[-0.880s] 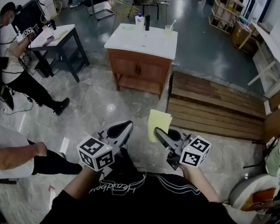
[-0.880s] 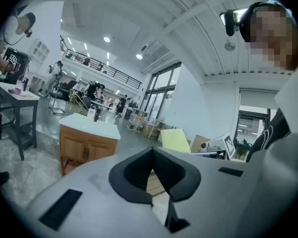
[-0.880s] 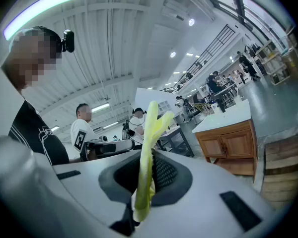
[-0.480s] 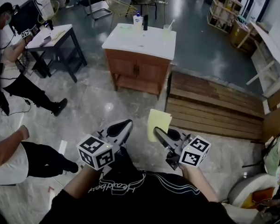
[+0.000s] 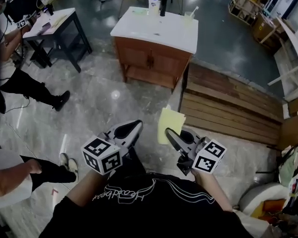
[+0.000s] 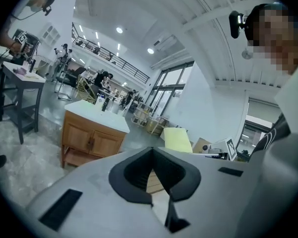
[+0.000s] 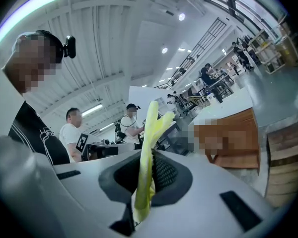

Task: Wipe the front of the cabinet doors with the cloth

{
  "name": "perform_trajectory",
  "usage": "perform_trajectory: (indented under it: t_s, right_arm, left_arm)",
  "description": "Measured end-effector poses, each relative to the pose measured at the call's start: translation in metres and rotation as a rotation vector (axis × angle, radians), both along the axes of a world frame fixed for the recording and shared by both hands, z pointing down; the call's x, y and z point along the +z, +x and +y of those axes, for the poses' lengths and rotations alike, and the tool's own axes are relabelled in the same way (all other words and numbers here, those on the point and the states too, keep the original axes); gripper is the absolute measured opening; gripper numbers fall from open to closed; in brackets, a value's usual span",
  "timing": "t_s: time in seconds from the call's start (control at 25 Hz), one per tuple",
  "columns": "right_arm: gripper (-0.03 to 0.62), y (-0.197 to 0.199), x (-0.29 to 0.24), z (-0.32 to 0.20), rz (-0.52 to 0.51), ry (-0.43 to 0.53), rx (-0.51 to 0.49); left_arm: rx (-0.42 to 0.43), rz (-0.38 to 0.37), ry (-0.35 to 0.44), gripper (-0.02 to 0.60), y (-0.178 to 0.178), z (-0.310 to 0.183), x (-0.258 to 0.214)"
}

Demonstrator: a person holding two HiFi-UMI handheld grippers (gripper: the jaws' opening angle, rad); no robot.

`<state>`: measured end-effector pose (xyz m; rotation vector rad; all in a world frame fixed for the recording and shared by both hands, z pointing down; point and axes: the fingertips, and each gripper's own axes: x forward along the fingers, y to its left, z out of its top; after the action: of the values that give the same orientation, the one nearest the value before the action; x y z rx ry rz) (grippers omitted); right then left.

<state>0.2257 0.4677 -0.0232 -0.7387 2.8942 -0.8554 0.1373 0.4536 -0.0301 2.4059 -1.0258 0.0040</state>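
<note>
The wooden cabinet (image 5: 150,63) with a white top stands on the floor well ahead of me, its two doors facing me. It also shows in the left gripper view as the cabinet (image 6: 92,142). My right gripper (image 5: 173,137) is shut on the yellow cloth (image 5: 170,124), which sticks up from its jaws. In its own view, the cloth (image 7: 150,138) runs up between the pads of the right gripper (image 7: 145,180). My left gripper (image 5: 128,131) is held beside it, shut and holding nothing. Both grippers are far from the doors.
Bottles and a cup (image 5: 159,5) stand on the cabinet top. A slatted wooden platform (image 5: 228,108) lies to the cabinet's right. A black desk (image 5: 57,26) stands at the far left, with a person's legs (image 5: 32,90) beside it. Another person (image 5: 20,175) stands close at my lower left.
The cabinet has shifted up in the head view as I move. The people on the left have stepped about. Both grippers keep their pose, and the cloth stays held.
</note>
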Motion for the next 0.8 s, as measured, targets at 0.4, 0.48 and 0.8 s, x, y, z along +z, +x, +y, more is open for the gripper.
perform_trajectory:
  t_s: [0.4, 0.48, 0.8]
  right_arm:
    - [0.041, -0.096, 0.051, -0.122, -0.004, -0.114, -0.03]
    - [0.041, -0.12, 0.061, -0.145, -0.01, -0.139, -0.045]
    - [0.041, -0.179, 0.09, -0.23, 0.0, -0.112, -0.036]
  left_arm:
    - [-0.027, 0.026, -0.141, 0.006, -0.101, -0.121, 0.063]
    - [-0.049, 0.022, -0.163, 0.006, -0.129, -0.144, 0.077]
    - [-0.046, 0.044, -0.237, 0.006, -0.185, -0.225, 0.124]
